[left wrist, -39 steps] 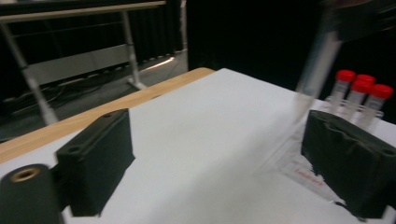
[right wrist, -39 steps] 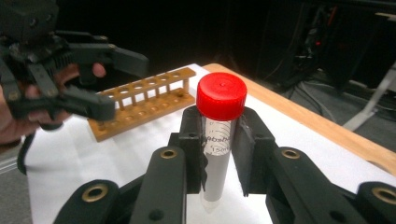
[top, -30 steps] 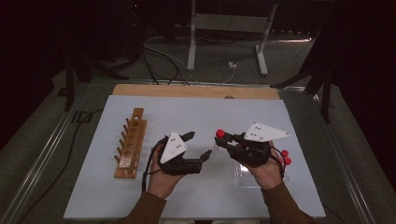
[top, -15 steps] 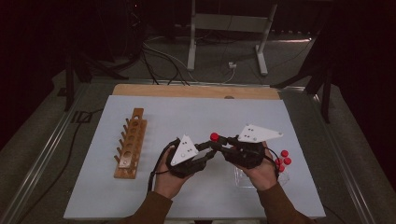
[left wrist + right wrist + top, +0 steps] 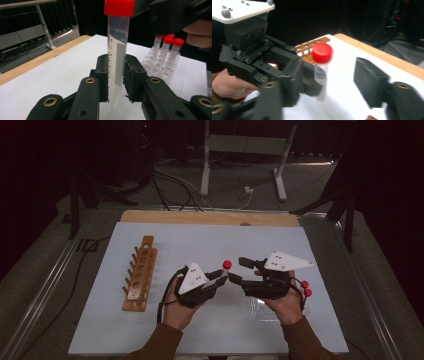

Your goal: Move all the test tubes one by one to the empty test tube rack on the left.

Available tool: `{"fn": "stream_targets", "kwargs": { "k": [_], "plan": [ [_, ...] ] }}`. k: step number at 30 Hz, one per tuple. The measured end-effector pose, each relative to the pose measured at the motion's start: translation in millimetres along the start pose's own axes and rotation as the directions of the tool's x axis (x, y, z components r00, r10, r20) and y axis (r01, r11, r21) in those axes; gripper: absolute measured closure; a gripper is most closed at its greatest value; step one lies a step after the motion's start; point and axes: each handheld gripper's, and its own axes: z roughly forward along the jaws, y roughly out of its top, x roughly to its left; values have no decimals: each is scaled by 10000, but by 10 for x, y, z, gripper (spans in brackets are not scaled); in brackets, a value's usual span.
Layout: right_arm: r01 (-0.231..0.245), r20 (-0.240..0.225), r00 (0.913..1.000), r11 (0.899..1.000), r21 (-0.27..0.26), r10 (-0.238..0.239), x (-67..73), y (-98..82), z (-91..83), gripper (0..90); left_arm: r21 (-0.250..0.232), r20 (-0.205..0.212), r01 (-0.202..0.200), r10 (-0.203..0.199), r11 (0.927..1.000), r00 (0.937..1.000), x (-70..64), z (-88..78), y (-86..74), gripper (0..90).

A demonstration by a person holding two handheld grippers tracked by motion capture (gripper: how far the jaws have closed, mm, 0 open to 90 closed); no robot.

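Clear red-capped tube (image 5: pixel 117 50), upright, clamped between black jaws

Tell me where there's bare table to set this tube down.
Bare mat lies between the wooden rack and the far wooden edge, and near the front edge. It's crowded by the clear tray with red-capped tubes.

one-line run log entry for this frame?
phase: tube handover | left gripper: shut on red-capped tube, upright | right gripper: jaws just opened, off tube | wooden rack: empty | spare tubes: in clear tray
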Motion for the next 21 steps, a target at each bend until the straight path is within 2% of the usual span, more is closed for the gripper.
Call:
{"fn": "stream_targets", "kwargs": {
  "k": [3, 6, 12, 21],
  "plan": [
    [15, 525, 9986, 10000, -25, -13, -48, -9, -88, 232, -124, -96, 133, -134, 9998, 9999, 48, -47, -4, 760],
    [-53, 1176, 9930, 10000, 0, 52, -127, -39, -187, 143, -201, -202, 204, -208, 9996, 9996, 94, -96, -6, 760],
    [-218, 1816, 9831, 9997, -63, 226, -276, -100, -379, 31, -397, -377, 413, -428, 9984, 9984, 196, -209, -13, 760],
    [-565, 2806, 9576, 9977, -370, 647, -491, -206, -742, 0, -597, -888, 616, -668, 9963, 9938, 395, -406, -22, 760]
  ]
}}
